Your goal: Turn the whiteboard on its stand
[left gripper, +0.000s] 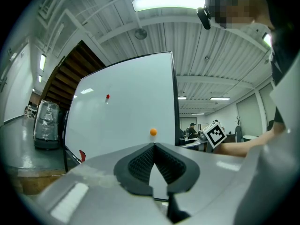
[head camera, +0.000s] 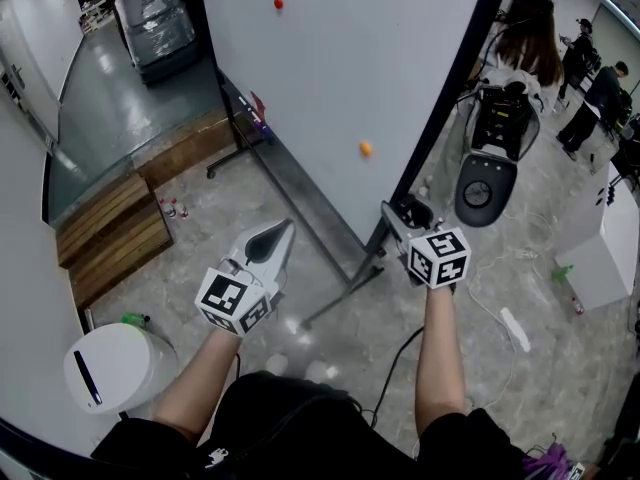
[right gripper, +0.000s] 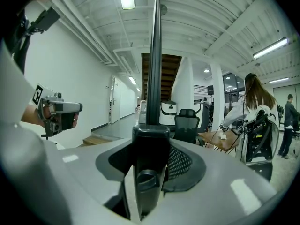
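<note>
While the left gripper (head camera: pixel 281 230) hangs lower left of centre, jaws pressed together on nothing, the large white black-framed whiteboard (head camera: pixel 350 68) fills the upper middle; the right gripper (head camera: pixel 398 215) pinches its lower right frame corner; that gripper's view shows the frame edge-on between its pads (right gripper: pixel 180 163); the left gripper view shows the face, with a small red magnet (left gripper: pixel 107 97) and a small orange magnet (left gripper: pixel 153 131).

Both forearms (head camera: pixel 437 353) forward; left gripper (head camera: pixel 283 228) fingers (left gripper: pixel 138 165) together, empty; right gripper (head camera: pixel 396 214) fingers (right gripper: pixel 182 163) tight on whiteboard frame (right gripper: pixel 153 55)
</note>
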The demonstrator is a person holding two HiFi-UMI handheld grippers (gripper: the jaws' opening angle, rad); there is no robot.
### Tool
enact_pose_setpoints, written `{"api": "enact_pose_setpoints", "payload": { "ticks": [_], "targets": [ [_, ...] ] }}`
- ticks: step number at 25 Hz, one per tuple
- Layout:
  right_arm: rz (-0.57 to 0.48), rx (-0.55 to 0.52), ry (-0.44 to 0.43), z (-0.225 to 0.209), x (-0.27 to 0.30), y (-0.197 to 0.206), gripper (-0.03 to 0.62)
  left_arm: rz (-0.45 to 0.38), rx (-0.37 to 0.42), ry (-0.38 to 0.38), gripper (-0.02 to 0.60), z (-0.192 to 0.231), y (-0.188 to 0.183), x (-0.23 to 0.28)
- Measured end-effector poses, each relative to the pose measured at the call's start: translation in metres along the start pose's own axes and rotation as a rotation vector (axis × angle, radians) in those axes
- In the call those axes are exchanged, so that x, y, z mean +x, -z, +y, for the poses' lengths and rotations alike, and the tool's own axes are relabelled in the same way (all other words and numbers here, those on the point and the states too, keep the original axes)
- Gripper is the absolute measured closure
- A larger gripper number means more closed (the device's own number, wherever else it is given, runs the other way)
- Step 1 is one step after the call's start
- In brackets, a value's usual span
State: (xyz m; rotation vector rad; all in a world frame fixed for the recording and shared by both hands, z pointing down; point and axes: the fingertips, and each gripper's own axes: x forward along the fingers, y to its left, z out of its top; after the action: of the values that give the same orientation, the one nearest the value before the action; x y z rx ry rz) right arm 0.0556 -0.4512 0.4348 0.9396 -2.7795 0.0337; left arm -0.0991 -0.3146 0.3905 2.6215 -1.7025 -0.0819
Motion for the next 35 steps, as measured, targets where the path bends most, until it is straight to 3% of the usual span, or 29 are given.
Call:
{"api": "enact_pose_setpoints", "payload": {
  "ticks": [8, 18, 35],
  "targets": [
    [0.041, -0.006, -0.007, 0.003, -0.014, 0.003, 0.402, -0.003, 0.001, 0.004, 0.580, -0.002, -0.002, -0.002],
    [0.063, -0.019, -0.012, 0.012, -0.074, 0.025, 0.401, -0.005, 0.005, 0.047, 0.580, -0.033, 0.011, 0.009],
    [0.060, -0.002, 0.020, 0.040, -0.089, 0.019, 0.399, -0.018, 0.003, 0.116, 0.580, -0.017, -0.006, -0.003]
  ]
}}
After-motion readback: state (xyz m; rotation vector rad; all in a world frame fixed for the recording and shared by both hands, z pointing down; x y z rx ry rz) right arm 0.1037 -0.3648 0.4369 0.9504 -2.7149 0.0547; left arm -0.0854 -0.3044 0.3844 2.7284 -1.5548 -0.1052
